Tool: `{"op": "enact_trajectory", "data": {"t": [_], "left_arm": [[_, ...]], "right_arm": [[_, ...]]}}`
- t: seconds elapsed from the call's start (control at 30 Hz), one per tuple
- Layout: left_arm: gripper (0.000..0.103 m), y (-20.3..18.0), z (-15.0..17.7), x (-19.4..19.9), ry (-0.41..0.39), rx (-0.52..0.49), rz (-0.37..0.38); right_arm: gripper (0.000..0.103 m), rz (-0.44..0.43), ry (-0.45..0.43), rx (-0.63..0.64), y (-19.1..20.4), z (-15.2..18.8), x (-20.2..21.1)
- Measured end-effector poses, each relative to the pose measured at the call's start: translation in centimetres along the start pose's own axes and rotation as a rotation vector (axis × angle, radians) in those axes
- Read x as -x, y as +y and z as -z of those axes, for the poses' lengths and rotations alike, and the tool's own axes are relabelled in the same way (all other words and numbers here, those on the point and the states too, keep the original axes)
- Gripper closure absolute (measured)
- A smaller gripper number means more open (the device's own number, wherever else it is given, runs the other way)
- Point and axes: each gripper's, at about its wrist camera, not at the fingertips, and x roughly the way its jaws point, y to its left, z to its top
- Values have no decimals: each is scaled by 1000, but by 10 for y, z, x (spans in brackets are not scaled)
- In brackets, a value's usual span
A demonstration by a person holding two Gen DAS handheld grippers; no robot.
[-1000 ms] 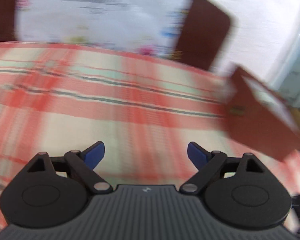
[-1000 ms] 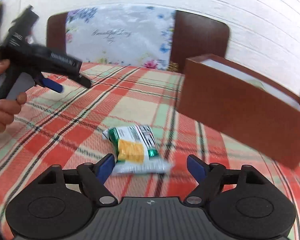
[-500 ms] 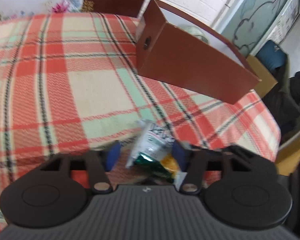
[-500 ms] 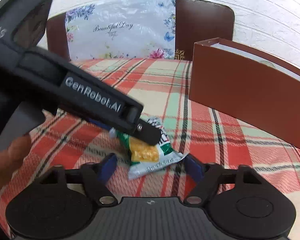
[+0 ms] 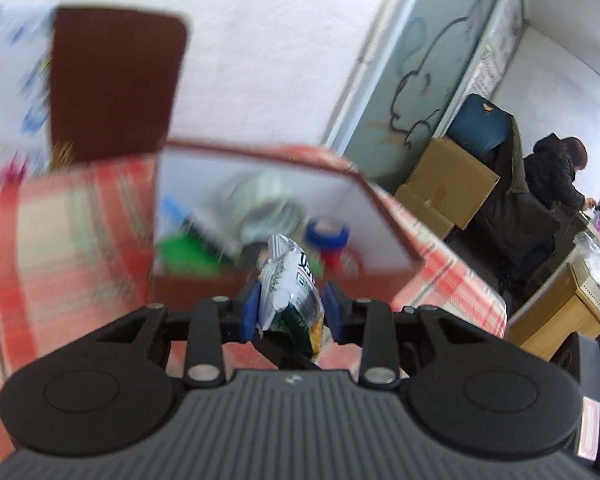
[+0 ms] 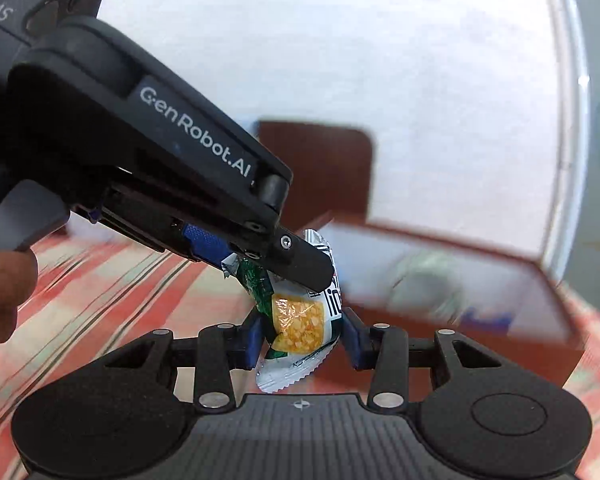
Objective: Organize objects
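snack packet [image 5: 290, 292] pinched between both claws' closing pads, above table

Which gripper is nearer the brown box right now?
Left, slightly. Both grippers, jaws just closed further, grip the snack packet; the left gripper holds its end toward the brown box, the right gripper its end farther back.

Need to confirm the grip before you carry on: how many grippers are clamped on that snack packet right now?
2. The left gripper pinches the snack packet at one end; the right gripper clamps its other end, off the table.
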Motion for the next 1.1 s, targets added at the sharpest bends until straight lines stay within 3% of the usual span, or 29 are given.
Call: {"op": "enact_trajectory", "data": {"t": [0.1,0.27,0.37,0.43,0.57,0.77,1.1], "left_arm": [[67,-8,-22,-31,0,-32,4],[66,-15,-40,-86,73,-69,-20],[44,-11,-44,-110,86,-107,-143],[44,-3,-44,-118,114,-111,-226],[37,-2,-39,-108,107,-121,-266],[36,-26,-31,-79,69,-201,-366],[34,-44,0,-30,42,-217,-441]], "right_arm": [[63,40,-6,-8,-25,-8,-22],[62,108,18,-43,-59,-5,-61],[28,144,76,-55,-72,0,-88],[29,131,76,-104,-78,1,-89],[30,131,49,-145,-75,5,-76],[28,149,11,-209,-75,3,-56],[25,141,10,-294,-51,18,30]]}}
